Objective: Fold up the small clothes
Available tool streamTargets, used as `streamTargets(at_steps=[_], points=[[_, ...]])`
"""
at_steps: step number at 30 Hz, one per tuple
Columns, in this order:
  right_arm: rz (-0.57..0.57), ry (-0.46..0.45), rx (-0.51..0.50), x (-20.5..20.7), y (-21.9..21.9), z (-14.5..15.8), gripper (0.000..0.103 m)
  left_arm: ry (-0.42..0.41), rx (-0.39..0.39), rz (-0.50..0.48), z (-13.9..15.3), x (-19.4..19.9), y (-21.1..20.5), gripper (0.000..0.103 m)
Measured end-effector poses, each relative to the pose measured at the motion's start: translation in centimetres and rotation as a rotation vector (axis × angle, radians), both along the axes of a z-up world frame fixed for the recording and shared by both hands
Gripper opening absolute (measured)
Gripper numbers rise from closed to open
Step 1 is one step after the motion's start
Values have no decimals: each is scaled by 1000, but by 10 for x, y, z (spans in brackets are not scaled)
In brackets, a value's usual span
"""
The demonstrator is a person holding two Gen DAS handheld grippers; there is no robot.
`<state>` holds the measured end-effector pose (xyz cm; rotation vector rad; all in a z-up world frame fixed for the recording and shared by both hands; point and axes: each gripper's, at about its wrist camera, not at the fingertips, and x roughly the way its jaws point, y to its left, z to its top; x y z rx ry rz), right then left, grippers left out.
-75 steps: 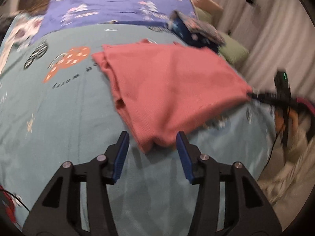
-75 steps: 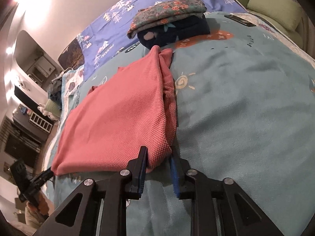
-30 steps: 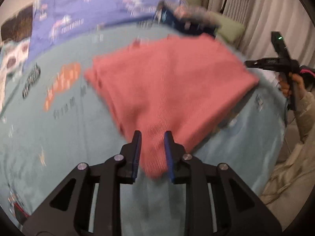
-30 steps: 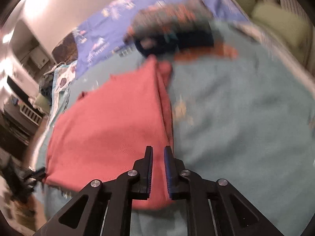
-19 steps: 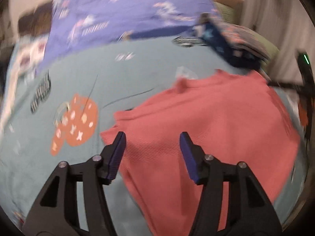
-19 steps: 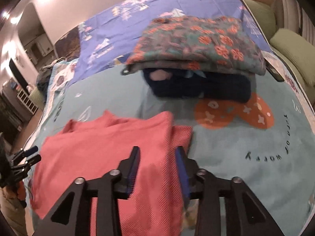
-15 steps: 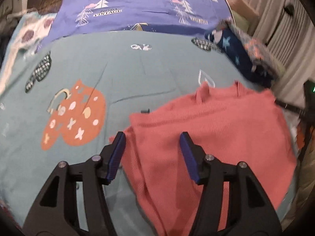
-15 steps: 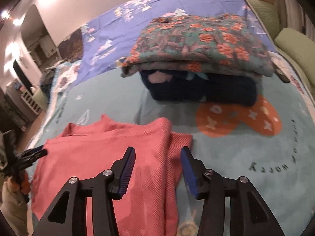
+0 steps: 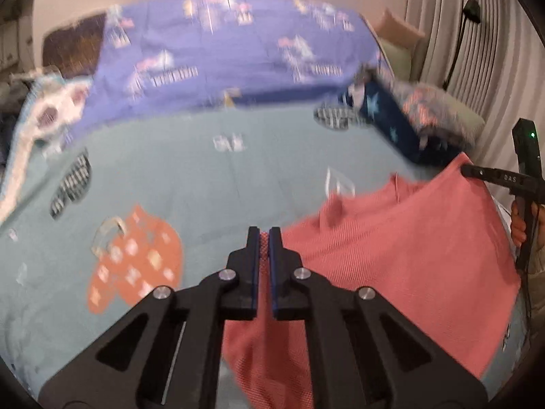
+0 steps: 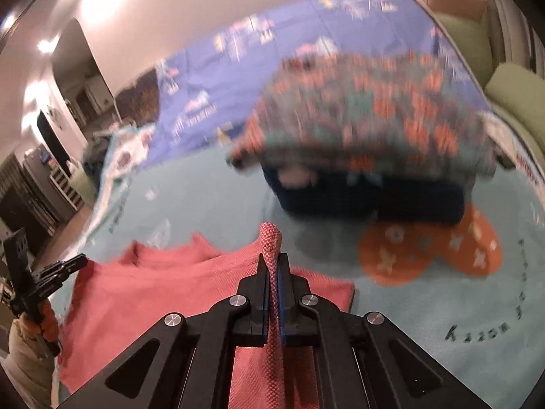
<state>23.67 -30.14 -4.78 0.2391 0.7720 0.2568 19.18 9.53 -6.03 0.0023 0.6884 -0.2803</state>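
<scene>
Open teal blanket (image 9: 211, 184) left of the coral garment (image 9: 408, 255); stacked folded clothes (image 10: 371, 156) blocking beyond it.

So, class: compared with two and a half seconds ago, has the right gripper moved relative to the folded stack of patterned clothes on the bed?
Yes. The right gripper, shut on the coral knit garment, now sits much nearer the folded stack.

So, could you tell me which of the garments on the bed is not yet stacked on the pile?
The pink top: it lies flat on the teal blanket, pinched by both grippers, while the floral and navy pieces sit stacked behind it.
</scene>
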Motion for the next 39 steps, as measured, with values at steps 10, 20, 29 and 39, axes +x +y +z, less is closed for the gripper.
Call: streamTargets(at_steps=[10, 20, 29, 39], points=[[-25, 155, -67, 31, 4, -44, 4, 212, -104, 78, -49, 35, 34, 11], [-126, 118, -140, -12, 5, -11, 20, 139, -184, 49, -16, -13, 27, 44], [239, 145, 21, -152, 80, -23, 20, 167, -97, -272, -29, -126, -53, 48], [150, 58, -109, -205, 108, -1, 21, 56, 34, -145, -13, -171, -40, 65]])
